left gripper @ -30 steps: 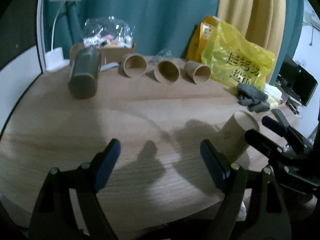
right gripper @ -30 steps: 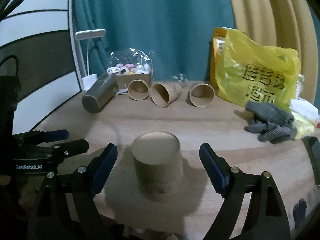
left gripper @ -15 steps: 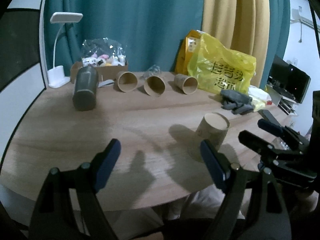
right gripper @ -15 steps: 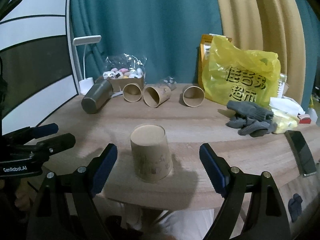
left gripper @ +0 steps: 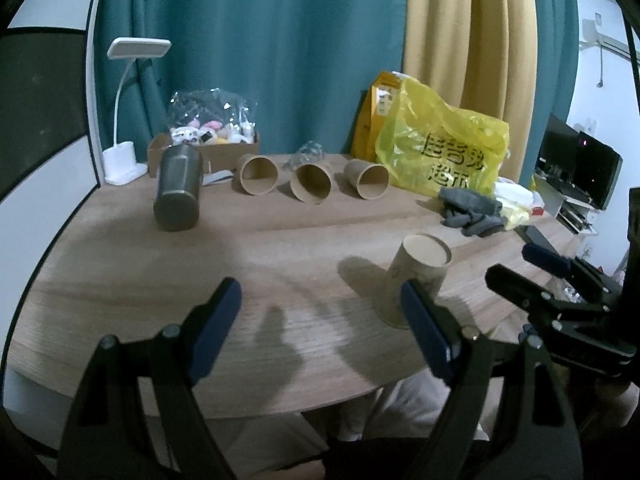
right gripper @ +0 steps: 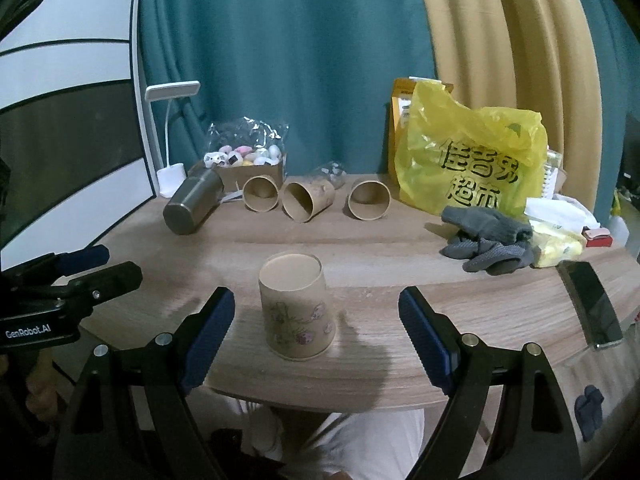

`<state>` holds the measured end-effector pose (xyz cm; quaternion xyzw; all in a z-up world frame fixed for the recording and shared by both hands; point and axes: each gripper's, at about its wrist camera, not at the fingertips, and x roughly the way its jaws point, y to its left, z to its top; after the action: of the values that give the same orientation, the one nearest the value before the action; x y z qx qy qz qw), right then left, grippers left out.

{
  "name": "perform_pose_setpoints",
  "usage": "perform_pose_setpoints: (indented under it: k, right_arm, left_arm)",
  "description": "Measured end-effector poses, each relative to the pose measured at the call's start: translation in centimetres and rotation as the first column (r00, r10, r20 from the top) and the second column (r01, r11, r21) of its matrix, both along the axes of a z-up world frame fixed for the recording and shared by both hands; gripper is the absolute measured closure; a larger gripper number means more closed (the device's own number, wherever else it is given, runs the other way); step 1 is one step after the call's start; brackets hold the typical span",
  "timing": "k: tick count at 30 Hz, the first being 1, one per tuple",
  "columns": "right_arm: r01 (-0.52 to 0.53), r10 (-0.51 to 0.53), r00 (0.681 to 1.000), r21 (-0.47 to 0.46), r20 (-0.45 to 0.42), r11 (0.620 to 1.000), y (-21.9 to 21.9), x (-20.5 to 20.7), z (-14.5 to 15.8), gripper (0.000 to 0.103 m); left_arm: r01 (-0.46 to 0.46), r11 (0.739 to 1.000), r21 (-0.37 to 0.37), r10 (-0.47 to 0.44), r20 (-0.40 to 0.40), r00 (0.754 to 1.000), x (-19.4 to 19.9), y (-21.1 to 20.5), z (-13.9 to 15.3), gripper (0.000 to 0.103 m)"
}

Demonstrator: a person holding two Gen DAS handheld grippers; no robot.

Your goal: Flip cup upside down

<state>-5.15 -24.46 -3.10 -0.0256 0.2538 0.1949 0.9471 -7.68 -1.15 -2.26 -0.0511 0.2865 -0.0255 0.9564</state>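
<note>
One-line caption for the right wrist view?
Open right hand-held gripper faces an upside-down paper cup standing free on the wooden table.

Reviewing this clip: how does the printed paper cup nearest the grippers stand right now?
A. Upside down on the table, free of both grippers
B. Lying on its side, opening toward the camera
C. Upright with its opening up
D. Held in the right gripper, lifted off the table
A: the printed paper cup rests wide rim down on the table, closed base up, while the right gripper is open around nothing and the left gripper is open too.

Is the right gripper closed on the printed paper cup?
No, the right gripper is open, and the printed paper cup stands free, mouth down.
</note>
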Motion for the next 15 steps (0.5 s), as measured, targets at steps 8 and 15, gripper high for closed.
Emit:
perform_pose_setpoints:
  k: [8,15]
  right_arm:
    - [-0.004,0.004,1.000,-0.001,-0.003,1.000,0.07,0.18,0.02,0.016]
    - [-0.007,0.007,1.000,-0.004,-0.007,1.000,0.22,0.34,-0.11,0.016]
  left_arm:
    - [-0.005,1.000,0.002,0.005,0.000,1.000,-0.11,-0.14,0.03,0.020]
    - [-0.009,1.000,0.005,0.009,-0.005,1.000,-0.11,-0.23,0.00,0.020]
